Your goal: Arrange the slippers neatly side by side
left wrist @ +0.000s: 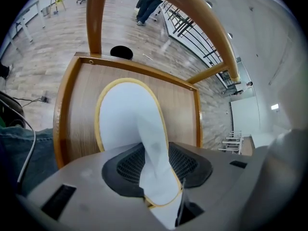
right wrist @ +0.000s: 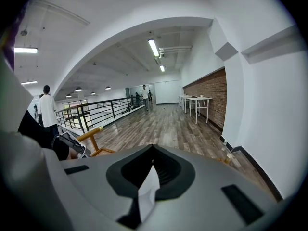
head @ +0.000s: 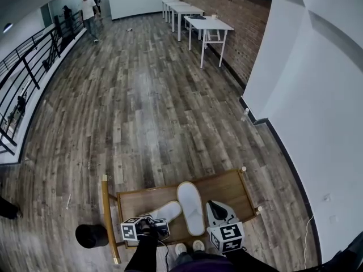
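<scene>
Wooden bench (head: 227,186) carries 2 white slippers; 1 slipper (head: 191,207) lies lengthwise at its middle; the other slipper (head: 168,211) lies angled by the near-left edge, its strap clamped in the left gripper (head: 153,224); the right gripper (head: 218,213) hovers over the near-right corner, fingers together.

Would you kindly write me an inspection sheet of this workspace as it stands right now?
Surface: low wooden table with a raised rim.
Job's things: two white slippers; upright slipper lies lengthwise mid-table, angled slipper lies to its left, not yet parallel.
Clutter: black round object on the floor left of the table; kind unclear.
Grippers: left gripper shut on the angled slipper; right gripper jaws together, clear of both slippers.
Cables: grey cable by the person's leg; white cable near the right wall.
Surroundings: white tables beside brick wall, railing, people far off.
</scene>
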### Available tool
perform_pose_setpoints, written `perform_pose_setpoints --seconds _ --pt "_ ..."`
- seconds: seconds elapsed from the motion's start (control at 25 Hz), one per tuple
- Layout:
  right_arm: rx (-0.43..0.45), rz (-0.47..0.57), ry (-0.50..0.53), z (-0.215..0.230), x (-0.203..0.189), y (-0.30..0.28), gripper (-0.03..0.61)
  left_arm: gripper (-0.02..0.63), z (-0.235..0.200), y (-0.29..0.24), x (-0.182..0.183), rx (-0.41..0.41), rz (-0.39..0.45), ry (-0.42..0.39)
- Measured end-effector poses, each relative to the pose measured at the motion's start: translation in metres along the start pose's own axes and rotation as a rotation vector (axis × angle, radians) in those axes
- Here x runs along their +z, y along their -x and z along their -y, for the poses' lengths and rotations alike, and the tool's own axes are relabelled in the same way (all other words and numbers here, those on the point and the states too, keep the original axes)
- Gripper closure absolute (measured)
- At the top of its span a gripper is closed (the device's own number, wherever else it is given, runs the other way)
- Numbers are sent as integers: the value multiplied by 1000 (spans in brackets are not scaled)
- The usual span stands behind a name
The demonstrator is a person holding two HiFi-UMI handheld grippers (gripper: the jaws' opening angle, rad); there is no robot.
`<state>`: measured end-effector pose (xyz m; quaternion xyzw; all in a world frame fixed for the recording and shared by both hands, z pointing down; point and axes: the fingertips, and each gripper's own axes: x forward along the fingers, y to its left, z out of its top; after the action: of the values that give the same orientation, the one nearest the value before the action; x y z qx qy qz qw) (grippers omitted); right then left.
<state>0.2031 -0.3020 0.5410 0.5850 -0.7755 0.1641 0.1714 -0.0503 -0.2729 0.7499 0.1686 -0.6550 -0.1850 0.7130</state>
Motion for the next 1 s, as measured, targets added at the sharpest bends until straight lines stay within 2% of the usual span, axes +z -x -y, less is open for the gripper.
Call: perform_pose_setpoints --seconds 0.12,0.16,0.2,0.24,0.44,0.76,1.0 --pt "-4 0 1 0 0 2 580 463 -4 1 0 2 -18 -10" --pt "-5 0 2 0 0 2 580 488 -5 1 0 6 -26 -11" --pt "-5 0 1 0 -1 2 580 566 -6 2 -1 6 -34 -9" --pt "-5 -1 0 1 -1 2 580 589 -7 2 -1 3 -42 -8" --pt "1 1 -3 1 -1 1 580 597 -1 6 0 -36 -52 -36" --pt "21 3 4 -9 -1 -1 580 601 33 21 6 -152 -30 -217" --pt "26 10 6 -12 0 2 580 601 48 30 6 -191 -28 -382"
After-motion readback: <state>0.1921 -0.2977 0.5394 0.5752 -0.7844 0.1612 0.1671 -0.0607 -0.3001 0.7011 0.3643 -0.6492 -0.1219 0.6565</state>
